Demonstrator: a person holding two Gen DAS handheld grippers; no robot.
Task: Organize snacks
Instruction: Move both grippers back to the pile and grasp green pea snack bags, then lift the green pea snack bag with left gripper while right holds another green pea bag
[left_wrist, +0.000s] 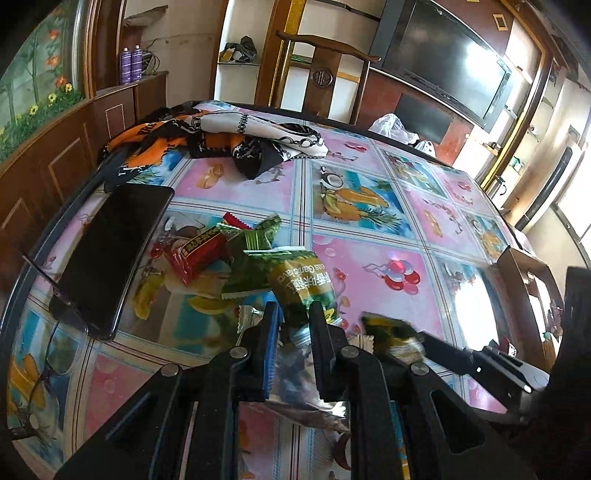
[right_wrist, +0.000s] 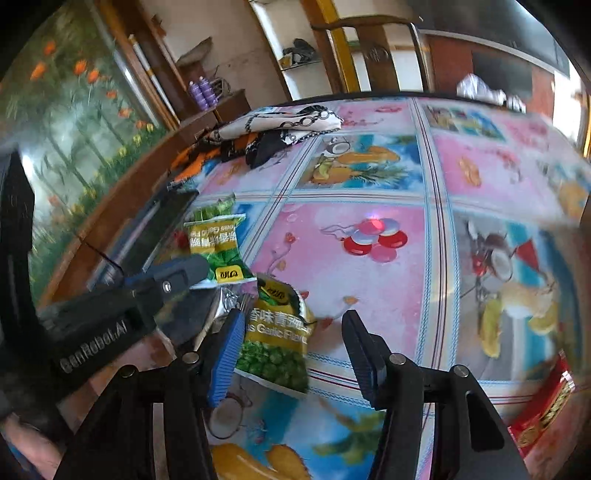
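The left tool (left_wrist: 293, 314) has its fingers pressed onto the lower end of a green pea snack packet (left_wrist: 301, 282), pinching it so the packet stands up from between the blue-padded finger and the black one. In the right wrist view that same packet (right_wrist: 216, 240) shows beside the left tool's finger. The right tool (right_wrist: 295, 334) is spread wide, with a second green pea packet (right_wrist: 277, 343) lying against its blue-padded left finger and reaching into the gap, not pinched. In the left wrist view this second packet (left_wrist: 393, 334) is blurred, just beside the right tool's finger. Beyond the left tool, a red snack bar (left_wrist: 195, 254) and another green wrapper (left_wrist: 258, 236) lie in a small heap on the glossy, fruit-patterned counter (left_wrist: 369, 236). Left of the heap rests a dark phone (left_wrist: 110, 254), with eyeglasses (left_wrist: 48, 354) near the counter's edge. Farther back lies a crumpled orange, black and white scarf (left_wrist: 229, 136). A cardboard box (left_wrist: 524, 280) stands at the right edge, and a red package (right_wrist: 546, 406) shows at the right in the right wrist view.
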